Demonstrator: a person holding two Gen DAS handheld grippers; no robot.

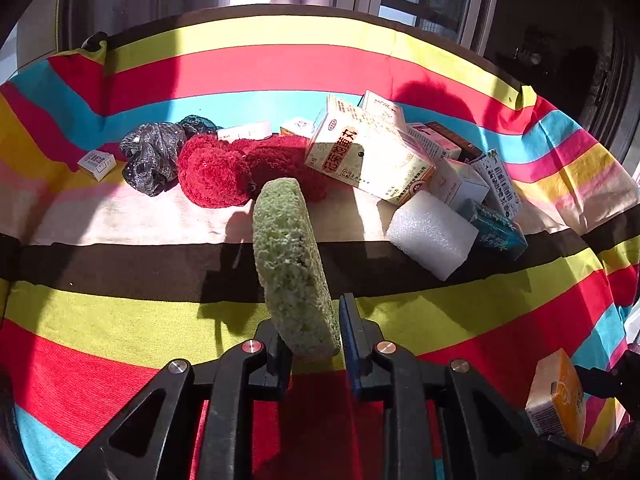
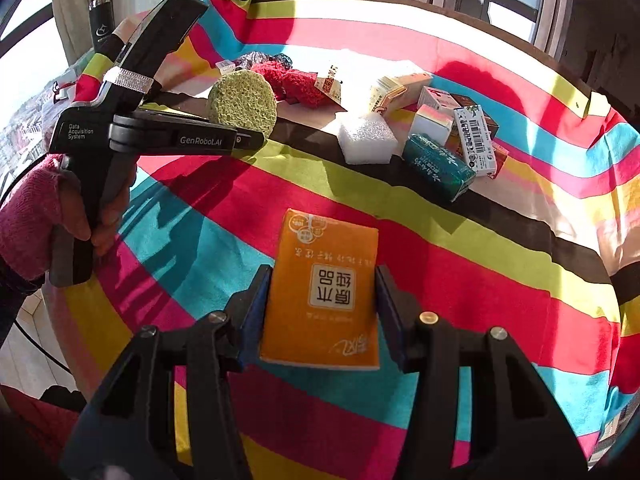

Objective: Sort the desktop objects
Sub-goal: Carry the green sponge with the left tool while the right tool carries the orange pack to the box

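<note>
Left wrist: left fingers (image 1: 312, 340) clamp one green sponge (image 1: 290, 264); right fingers (image 2: 320, 312) clamp one orange packet (image 2: 324, 288).

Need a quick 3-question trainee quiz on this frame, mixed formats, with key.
1. True or false: the left gripper is shut on the green sponge.
2. The right gripper holds: A) teal box B) orange pack C) white foam block.
3. Fill in: the red fluffy cloth lies between the grey scrunchie and the pile of ____.

Key: 1 true. 2 B, the orange pack; the teal box and white foam block lie on the striped cloth. 3 boxes.
</note>
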